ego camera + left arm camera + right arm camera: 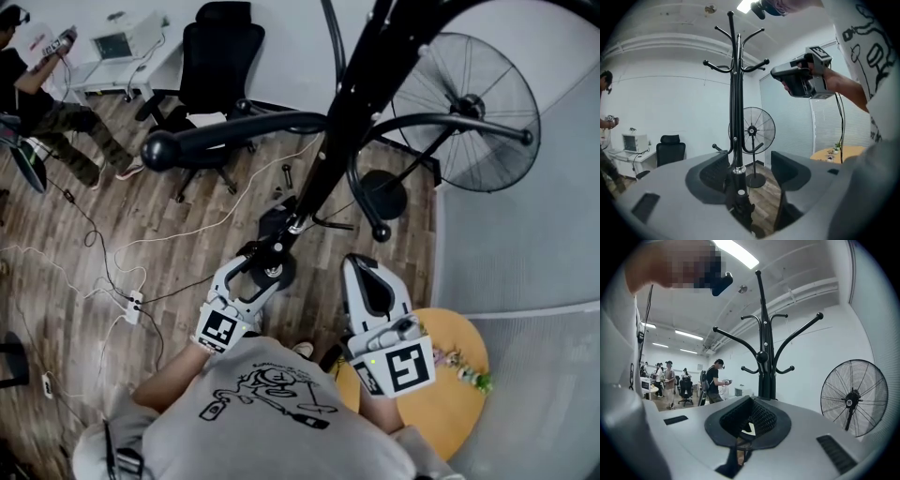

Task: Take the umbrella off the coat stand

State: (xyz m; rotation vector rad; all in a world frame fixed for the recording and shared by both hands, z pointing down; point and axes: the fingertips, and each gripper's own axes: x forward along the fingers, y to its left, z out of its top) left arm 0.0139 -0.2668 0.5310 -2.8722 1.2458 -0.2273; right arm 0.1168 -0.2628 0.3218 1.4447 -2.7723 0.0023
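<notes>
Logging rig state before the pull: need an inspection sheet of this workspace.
Surface: wood floor.
Job's things: umbrella alongside the coat stand pole.
Clutter: small items on round table.
Grippers: left gripper open, umbrella between its jaws; right gripper shut, empty.
Cables: white leads and power strip on floor.
Surroundings: fan, office chair, another person.

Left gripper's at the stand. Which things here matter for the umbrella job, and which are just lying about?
Job: coat stand; umbrella; left gripper, jaws open around the umbrella.
Lying about: fan; office chair; round table; power strip.
</notes>
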